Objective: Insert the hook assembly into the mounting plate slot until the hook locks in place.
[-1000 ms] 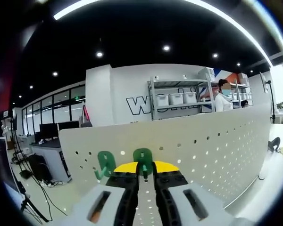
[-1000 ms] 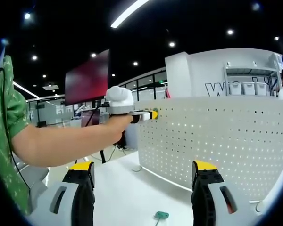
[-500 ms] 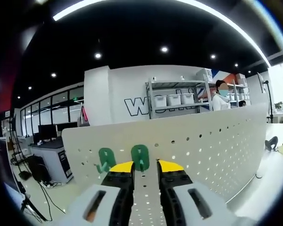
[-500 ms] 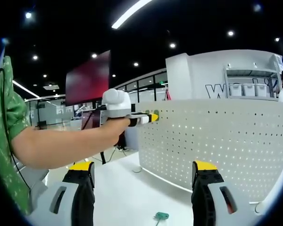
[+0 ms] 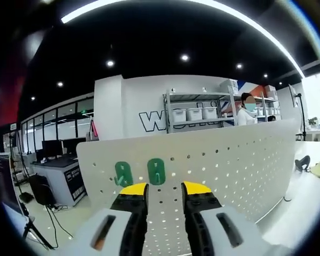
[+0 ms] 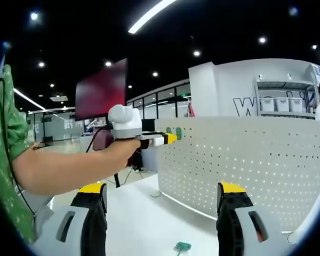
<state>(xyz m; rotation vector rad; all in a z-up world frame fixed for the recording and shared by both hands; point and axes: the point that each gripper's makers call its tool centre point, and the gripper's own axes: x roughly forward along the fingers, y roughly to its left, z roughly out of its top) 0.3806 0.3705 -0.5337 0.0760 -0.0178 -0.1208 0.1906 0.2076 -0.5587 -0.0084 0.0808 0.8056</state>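
Hooks: two green hooks sat on the white pegboard (image 5: 229,160), one (image 5: 156,171) just beyond the tips of the left gripper (image 5: 165,190), the other (image 5: 123,174) just to its left.
Left gripper: jaws were spread with a gap between them, pinching nothing, near the hook but not touching it.
Right gripper: the right gripper (image 6: 163,198) was wide open and empty, held low and well apart from the board.
Spare hook: a third green hook (image 6: 182,246) lay on the white table (image 6: 144,224), between the right jaws in that view.
Lock risk: I could not tell if the right hook was fully clicked in; if only half seated, it could tilt or drop out once released.
Bump risk: the open left jaws were close, so a careless move could knock a hook loose.
View risk: turning the hands away could put the board out of sight.
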